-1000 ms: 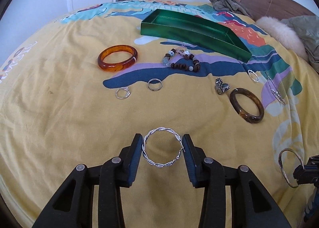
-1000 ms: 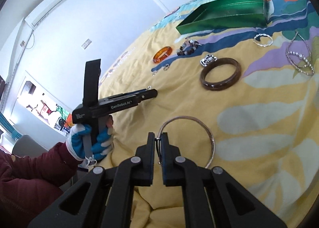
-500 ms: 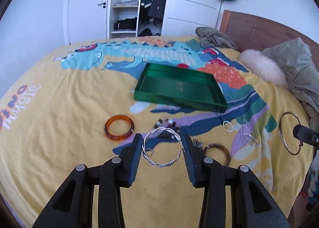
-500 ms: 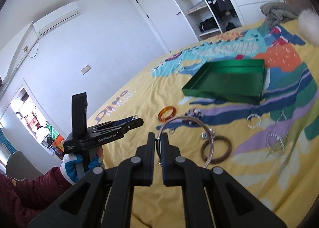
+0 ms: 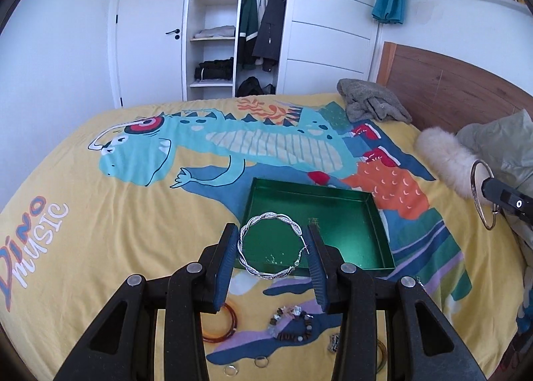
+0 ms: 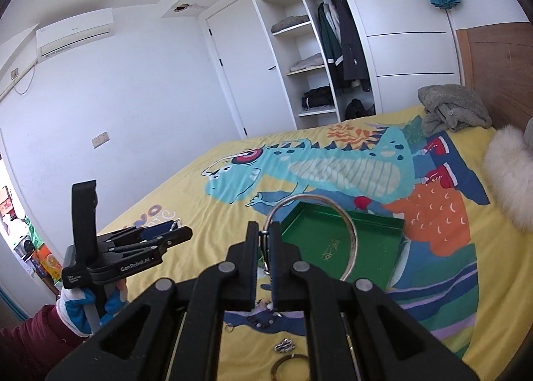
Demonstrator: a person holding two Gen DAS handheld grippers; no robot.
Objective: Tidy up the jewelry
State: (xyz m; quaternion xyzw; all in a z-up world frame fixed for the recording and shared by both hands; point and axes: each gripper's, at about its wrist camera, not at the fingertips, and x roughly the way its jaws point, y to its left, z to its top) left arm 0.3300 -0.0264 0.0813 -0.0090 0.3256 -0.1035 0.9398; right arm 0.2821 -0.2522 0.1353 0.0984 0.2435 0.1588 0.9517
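Both bangles rose from the bed toward the green tray (image 5: 373,214): your left gripper (image 5: 270,249) fingers clamped the twisted silver bangle (image 5: 266,217), your right gripper (image 6: 265,244) fingers pinched the plain silver bangle (image 6: 349,231).

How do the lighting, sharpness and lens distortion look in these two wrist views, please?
Left wrist view: even daylight, no hard shadows; fisheye bends the wardrobe and darkens the corners; the twisted bangle and green tray are sharp. Right wrist view: same curvature, tilted; a bright overexposed patch at the left edge; the plain bangle is crisp.
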